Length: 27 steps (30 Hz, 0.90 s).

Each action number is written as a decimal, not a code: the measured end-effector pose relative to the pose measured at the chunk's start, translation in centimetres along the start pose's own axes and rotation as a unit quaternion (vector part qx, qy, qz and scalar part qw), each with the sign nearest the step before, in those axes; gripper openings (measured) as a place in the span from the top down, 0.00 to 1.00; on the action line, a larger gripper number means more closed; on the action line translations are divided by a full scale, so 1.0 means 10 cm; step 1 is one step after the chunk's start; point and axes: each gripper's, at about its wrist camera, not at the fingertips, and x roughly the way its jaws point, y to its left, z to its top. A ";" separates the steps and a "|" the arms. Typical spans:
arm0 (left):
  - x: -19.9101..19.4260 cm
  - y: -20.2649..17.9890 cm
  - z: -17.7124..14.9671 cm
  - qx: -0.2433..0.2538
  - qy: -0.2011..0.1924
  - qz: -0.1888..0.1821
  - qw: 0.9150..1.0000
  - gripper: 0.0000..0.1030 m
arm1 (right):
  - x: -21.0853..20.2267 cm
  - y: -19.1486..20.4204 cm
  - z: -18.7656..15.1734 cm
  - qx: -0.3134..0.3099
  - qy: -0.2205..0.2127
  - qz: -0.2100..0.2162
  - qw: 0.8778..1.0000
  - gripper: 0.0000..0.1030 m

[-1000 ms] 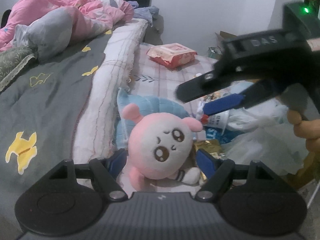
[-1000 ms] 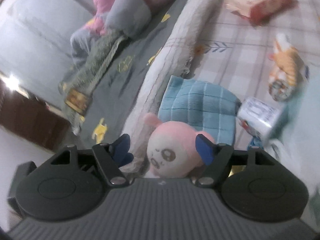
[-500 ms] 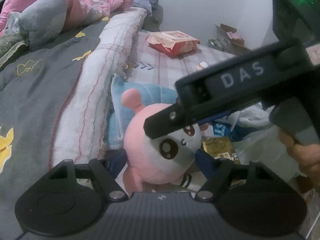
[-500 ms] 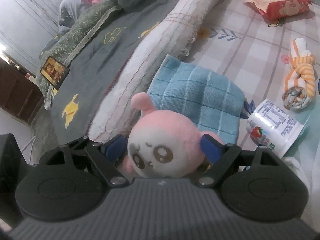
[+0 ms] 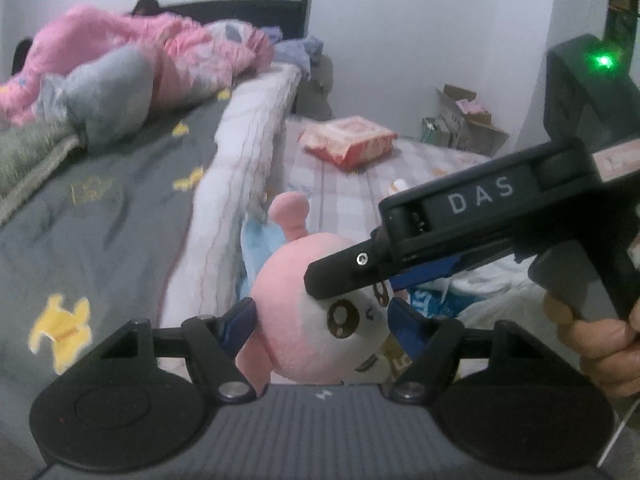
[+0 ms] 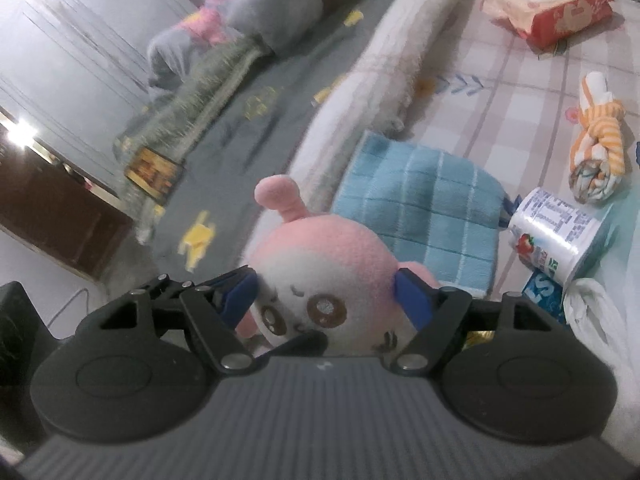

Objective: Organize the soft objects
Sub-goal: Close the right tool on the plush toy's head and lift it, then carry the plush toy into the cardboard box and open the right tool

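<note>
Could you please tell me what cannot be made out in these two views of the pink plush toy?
- Pink plush toy: in the left wrist view its body sits behind the left gripper; the right gripper crosses its forehead.
- In the right wrist view its lower face is hidden by the gripper body.
- Yogurt cup: print too small to read.
- Bedding is motion-blurred.

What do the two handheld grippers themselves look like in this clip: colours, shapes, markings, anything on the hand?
Both the left gripper and right gripper are matte black, with a ribbed grey body, two round black discs, silver pivot screws and blue finger pads. The right one carries white "DAS" lettering and a green light. A bare hand grips it; no sleeve shows.
</note>
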 end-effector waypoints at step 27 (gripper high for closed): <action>0.64 -3.17 0.86 0.219 0.020 -0.238 0.946 0.29 | -3.11 -2.20 -0.70 0.192 -0.199 -0.140 0.951 0.27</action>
